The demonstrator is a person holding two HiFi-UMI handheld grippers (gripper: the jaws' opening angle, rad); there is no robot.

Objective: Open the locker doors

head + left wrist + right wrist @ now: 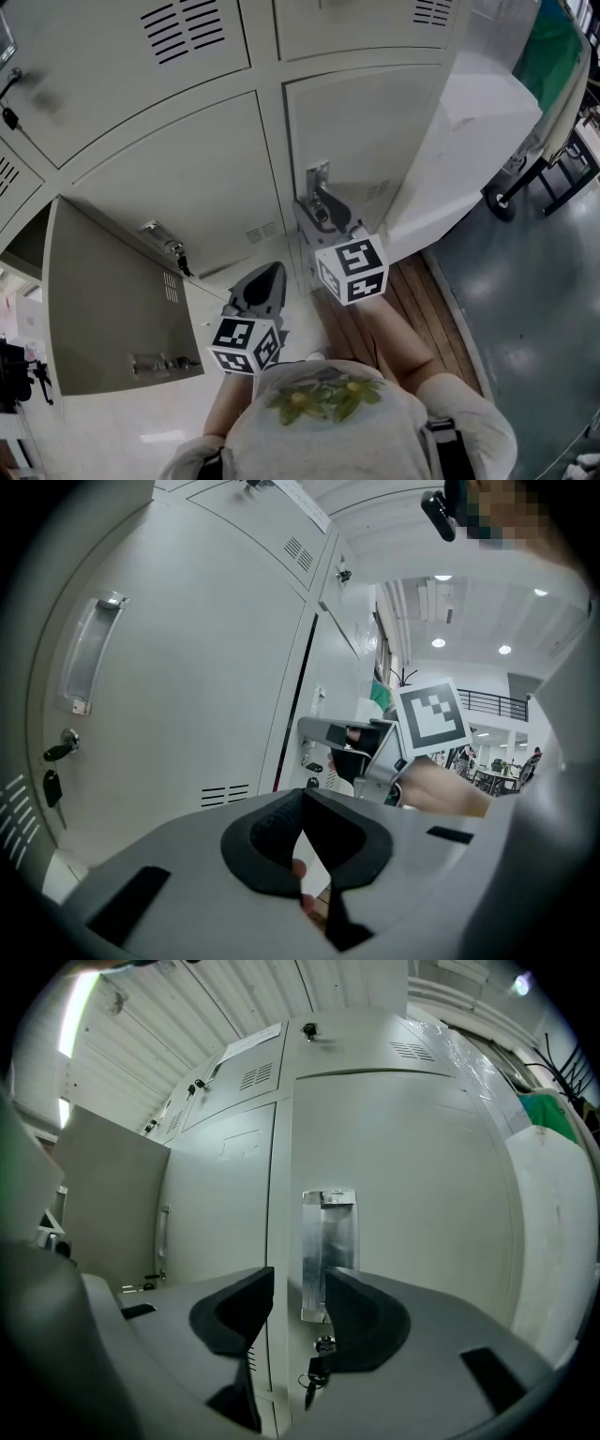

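Observation:
Beige lockers fill the views. The lower right locker door [375, 131] [412, 1176] is closed, with a metal pull handle [317, 178] [328, 1227] and a key [314, 1372] hanging in the lock under it. My right gripper [323, 214] [300, 1283] stands open just in front of that handle's lower end, nothing between the jaws. My left gripper [262, 281] [302, 797] hangs lower, shut and empty, facing the closed middle door [178, 178] [187, 667], whose handle [86, 658] and key [54, 752] show. The lower left door [108, 300] stands swung open.
The locker's right side [469, 141] is wrapped in clear plastic. A black-framed cart [544, 173] and green cloth [548, 47] stand on the grey floor at the right. Wooden boards [403, 300] lie under my right arm. Upper doors have vent slots [183, 28].

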